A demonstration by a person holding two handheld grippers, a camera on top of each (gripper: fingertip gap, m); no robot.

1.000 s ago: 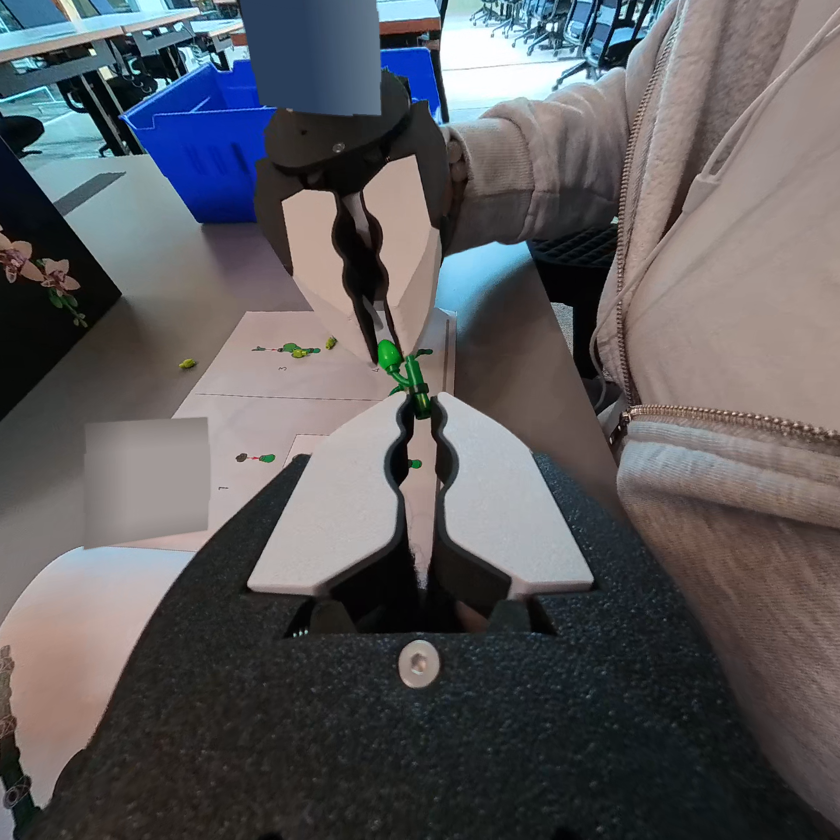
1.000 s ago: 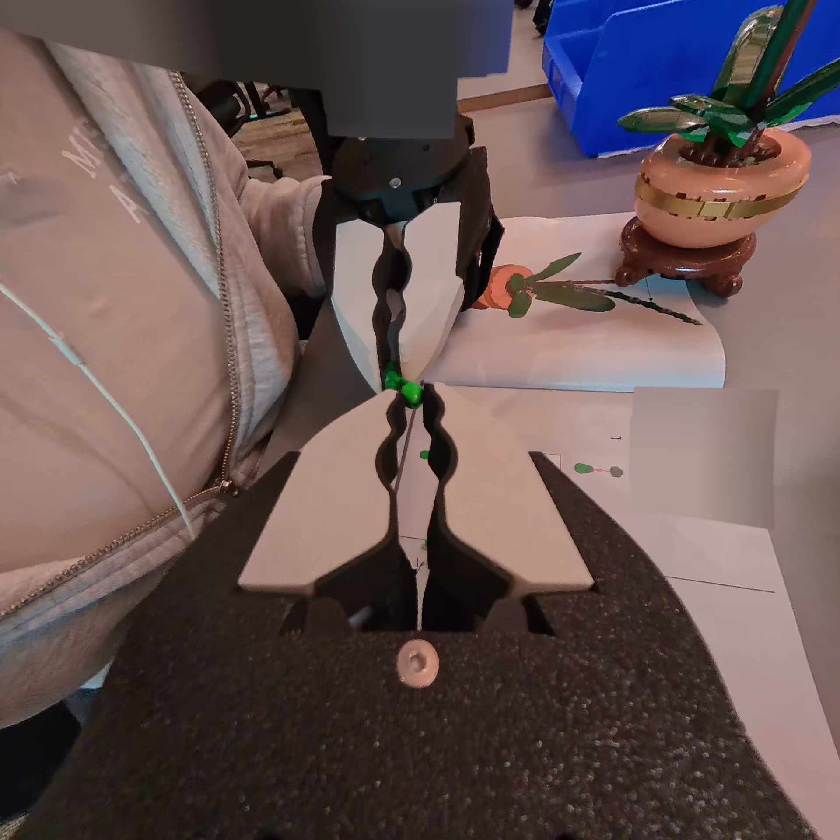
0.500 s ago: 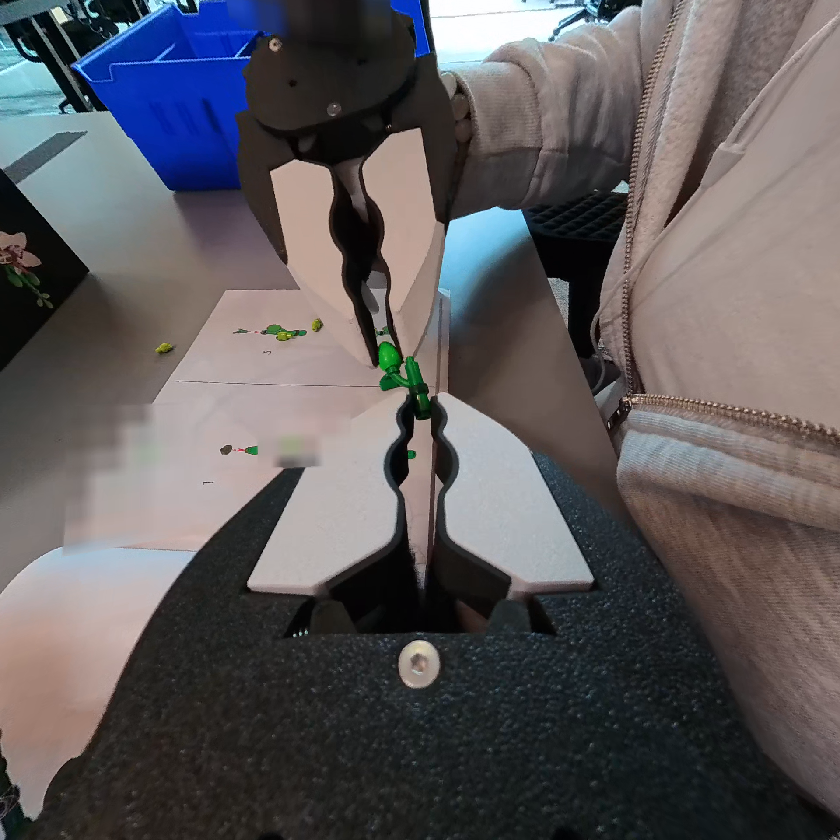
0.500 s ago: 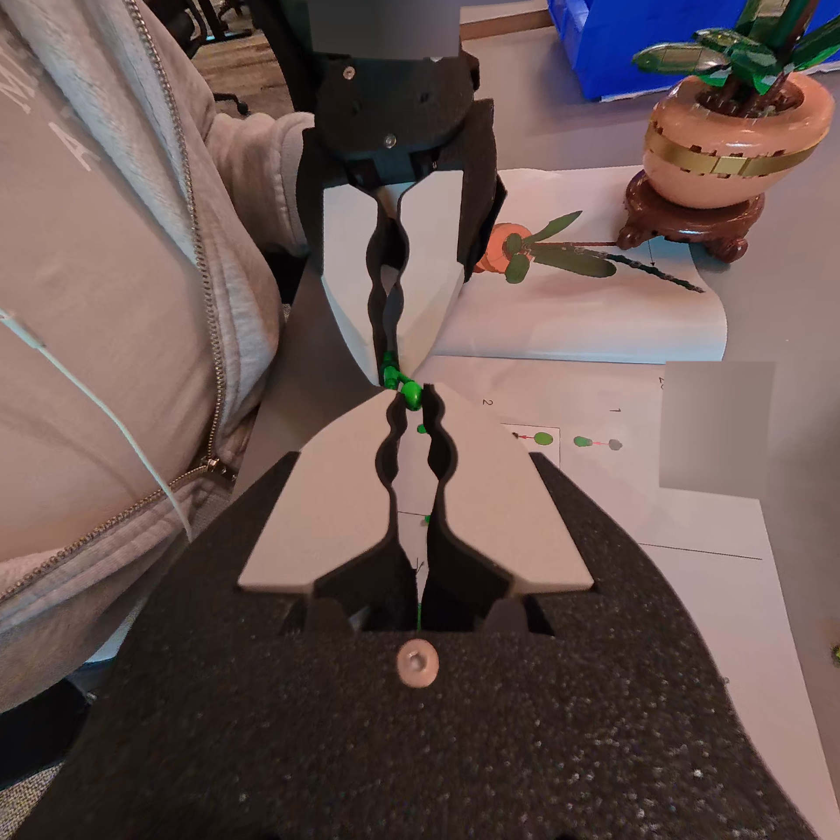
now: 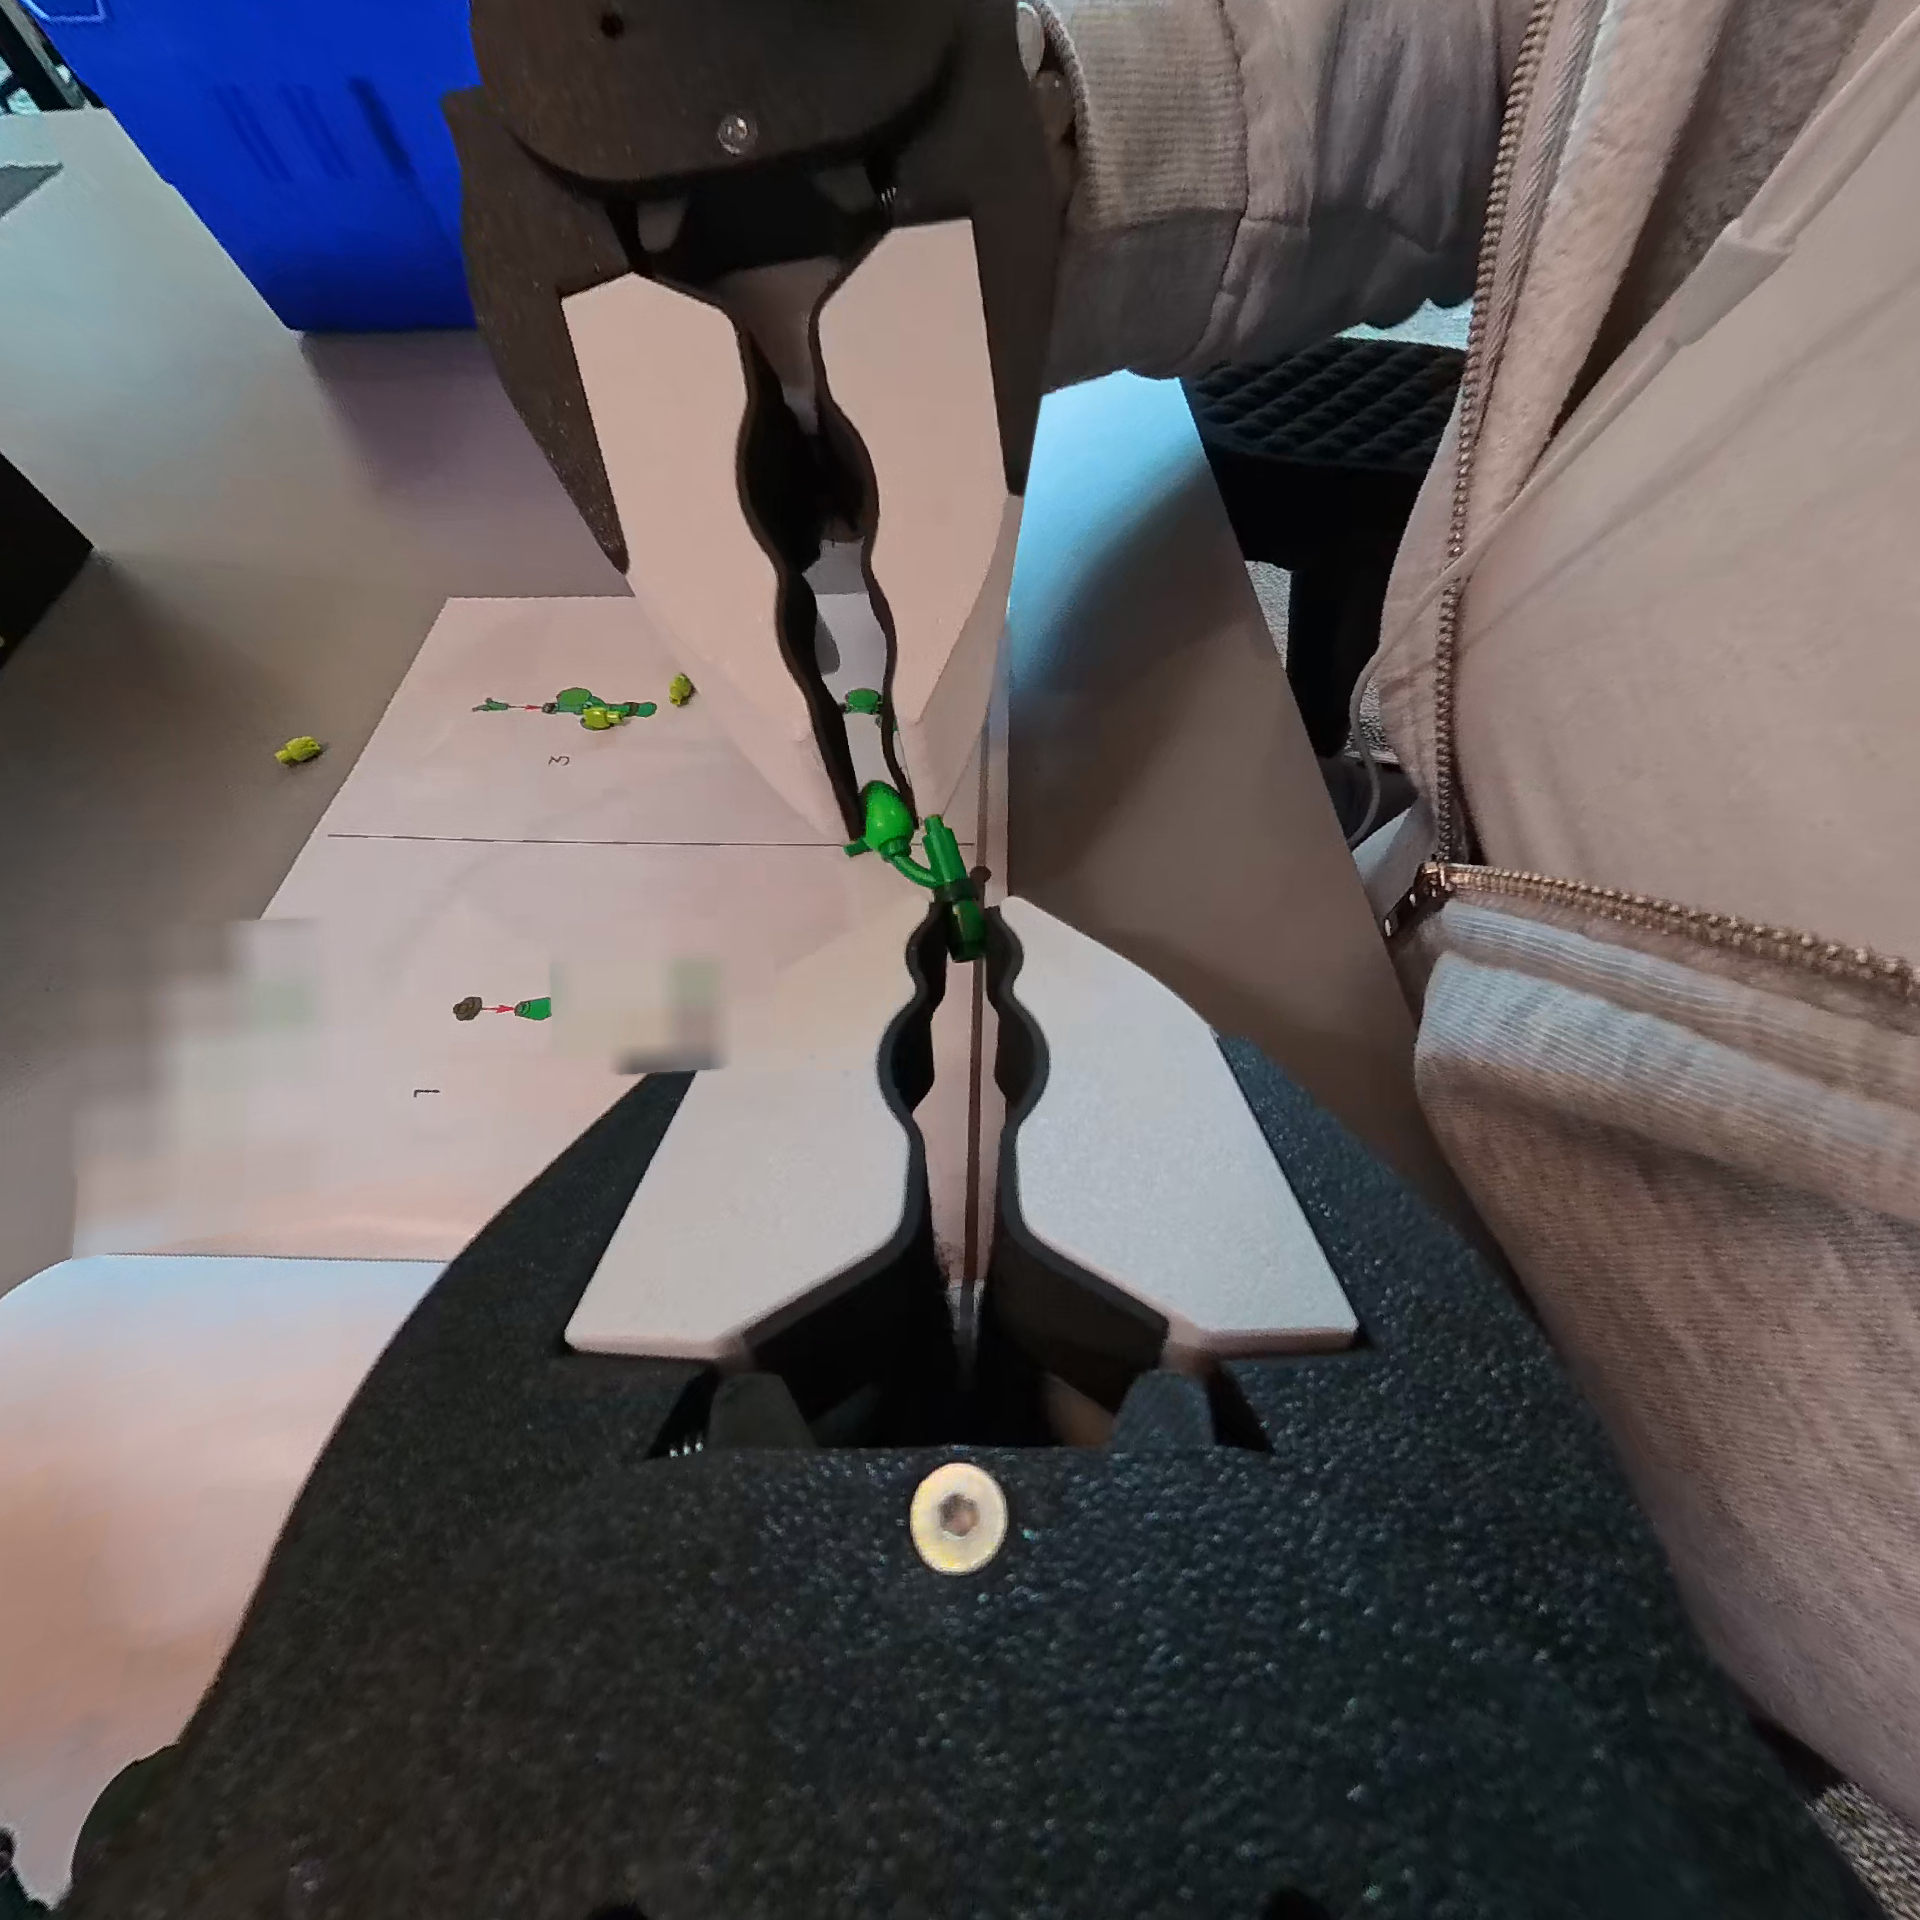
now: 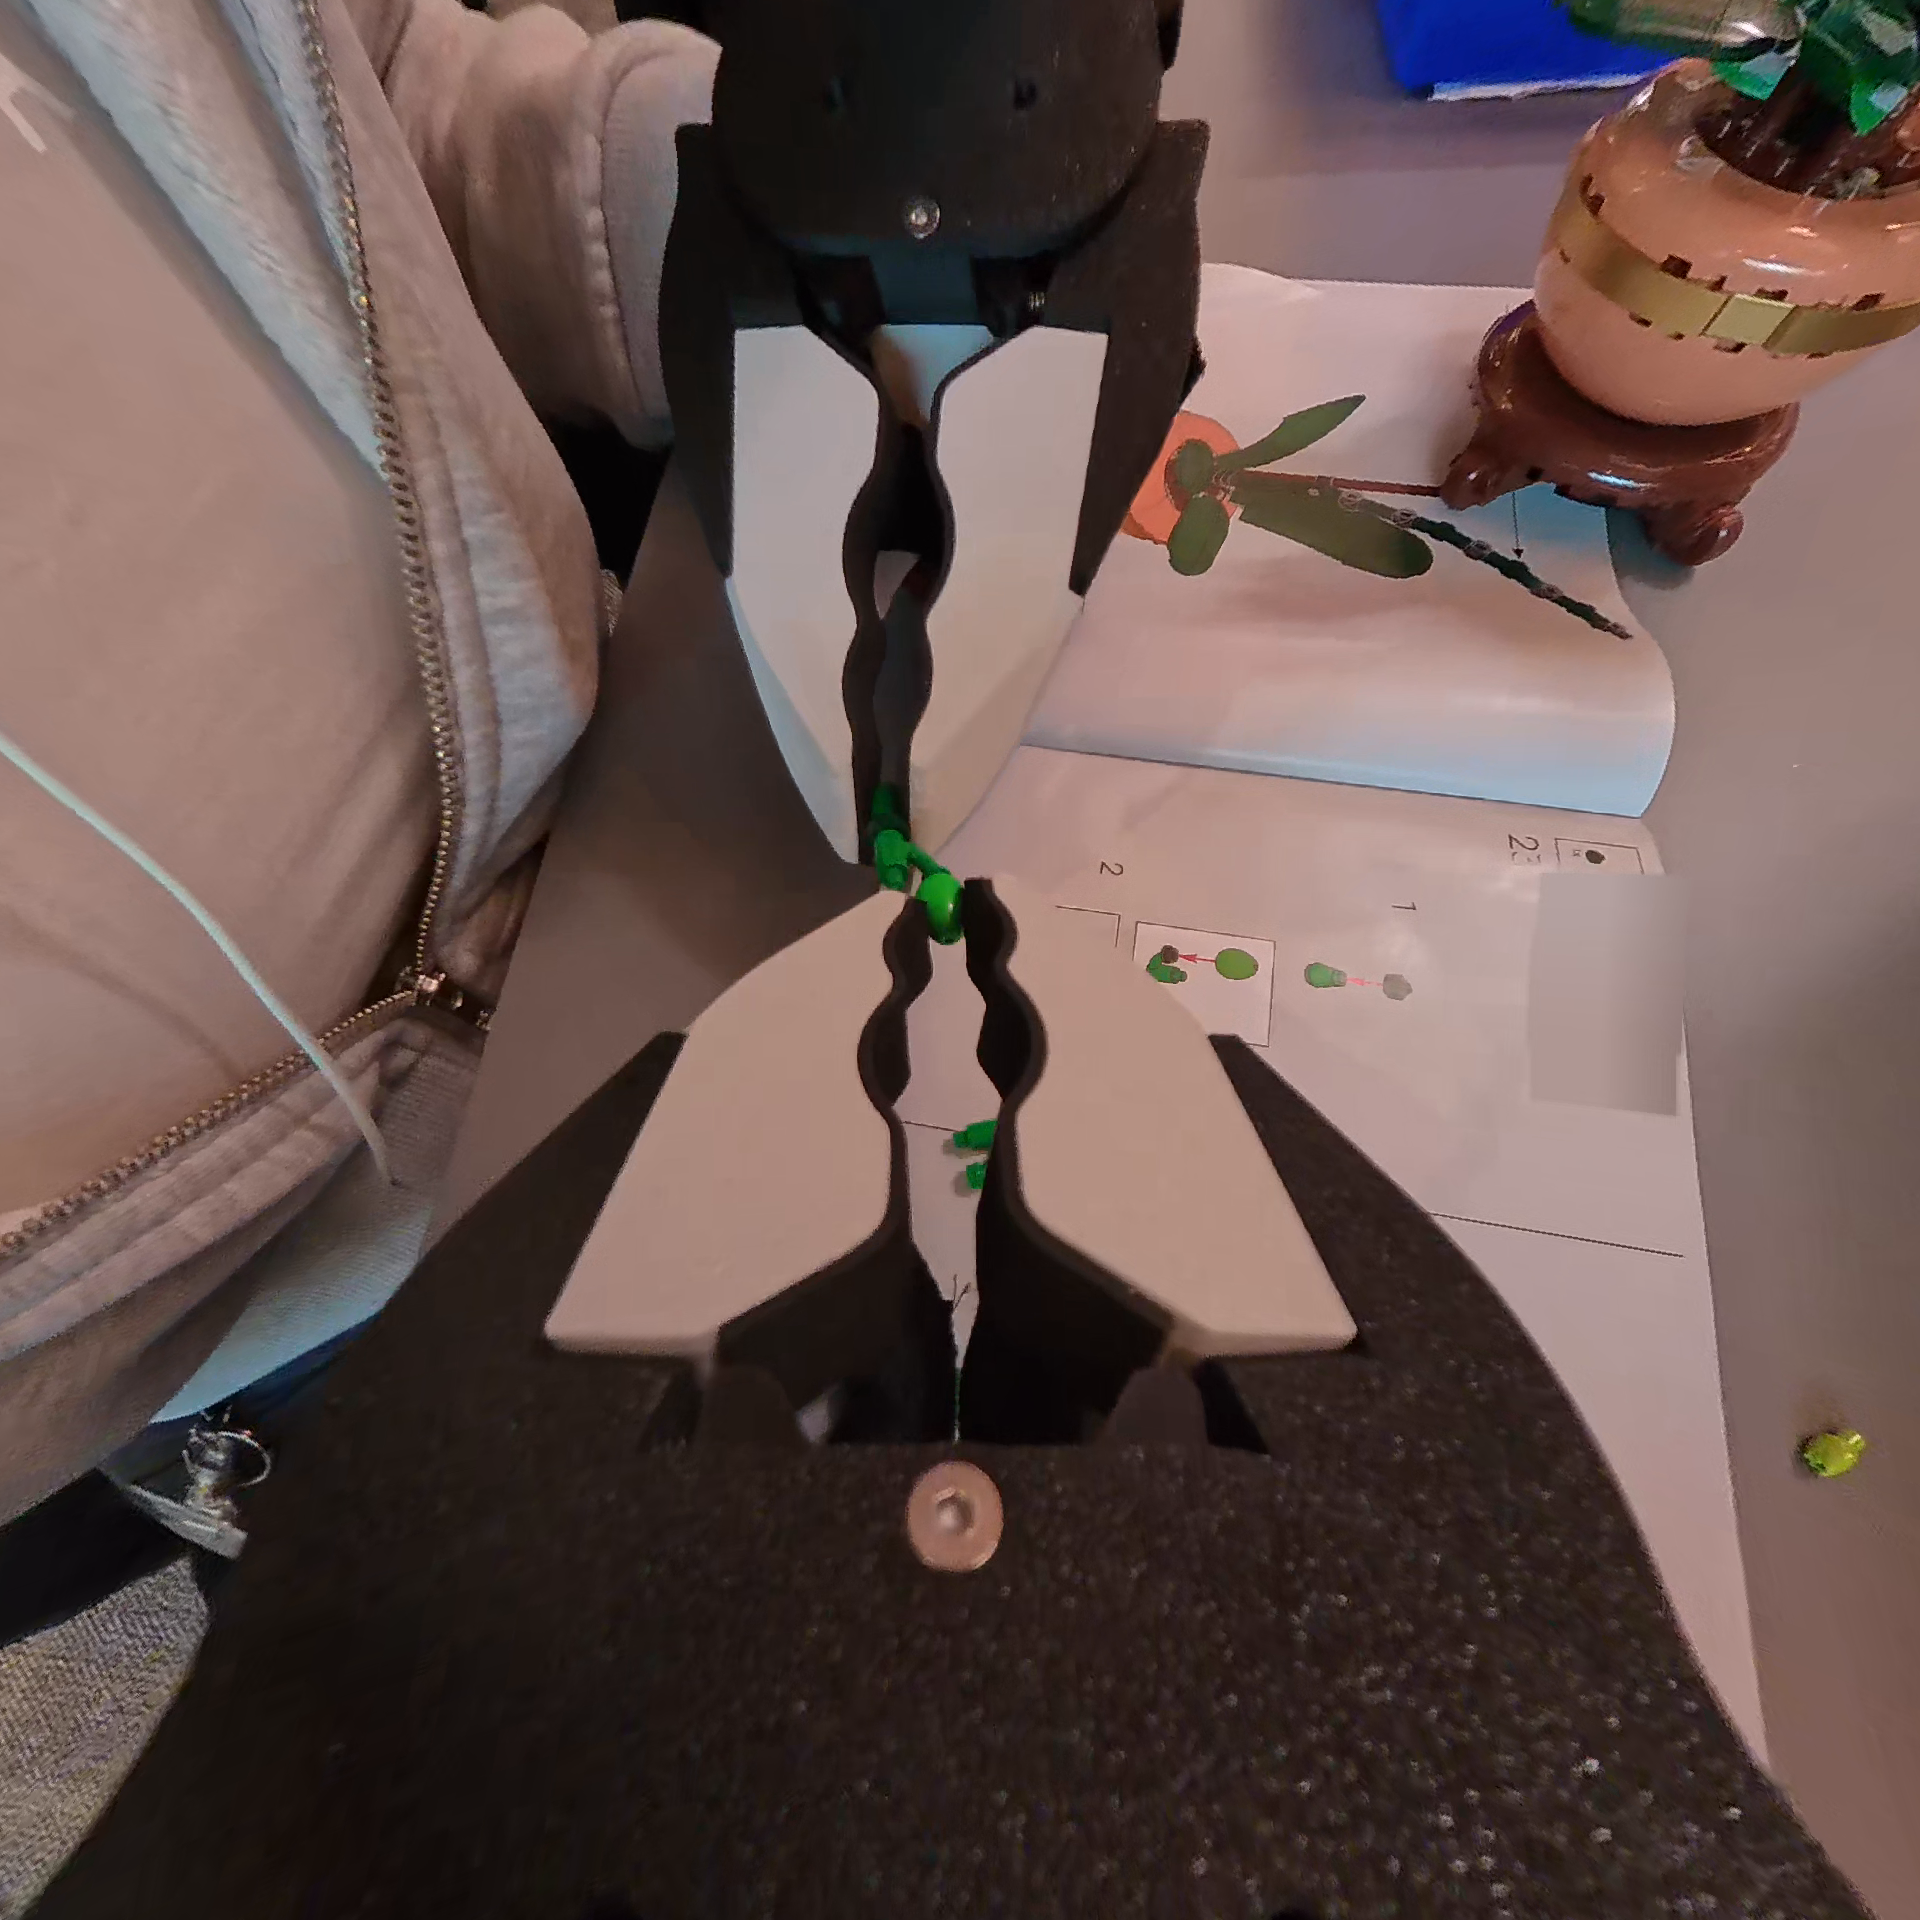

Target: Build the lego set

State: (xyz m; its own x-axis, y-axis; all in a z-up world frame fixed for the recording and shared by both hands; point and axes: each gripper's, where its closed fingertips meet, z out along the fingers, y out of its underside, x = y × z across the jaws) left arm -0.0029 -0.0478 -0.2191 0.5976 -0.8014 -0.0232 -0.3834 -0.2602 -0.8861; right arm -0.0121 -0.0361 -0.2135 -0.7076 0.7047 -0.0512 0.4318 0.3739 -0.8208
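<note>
Left tool (image 5: pixel 961 920) clenches the green plastic stem piece (image 5: pixel 951 894); right tool (image 6: pixel 935 914) clenches its rounded green bud (image 6: pixel 940 902). Joint appears seated; lime pieces (image 5: pixel 298 749) remain loose.

Blocked near side: person's torso (image 5: pixel 1662 831), close beside both grippers.
Obstacle: potted plant model (image 6: pixel 1704 260) on the open booklet (image 6: pixel 1351 675).
Open: bare table (image 5: pixel 208 468) before the blue bin (image 5: pixel 312 156).

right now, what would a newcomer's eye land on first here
Two tongs meet tip to tip in mid-air over the open instruction booklet, both pinching one small green lego stem piece: the left tongs on its stalk, the right tongs on its bud. Behind, a built lego flowerpot stands on the table.
</note>
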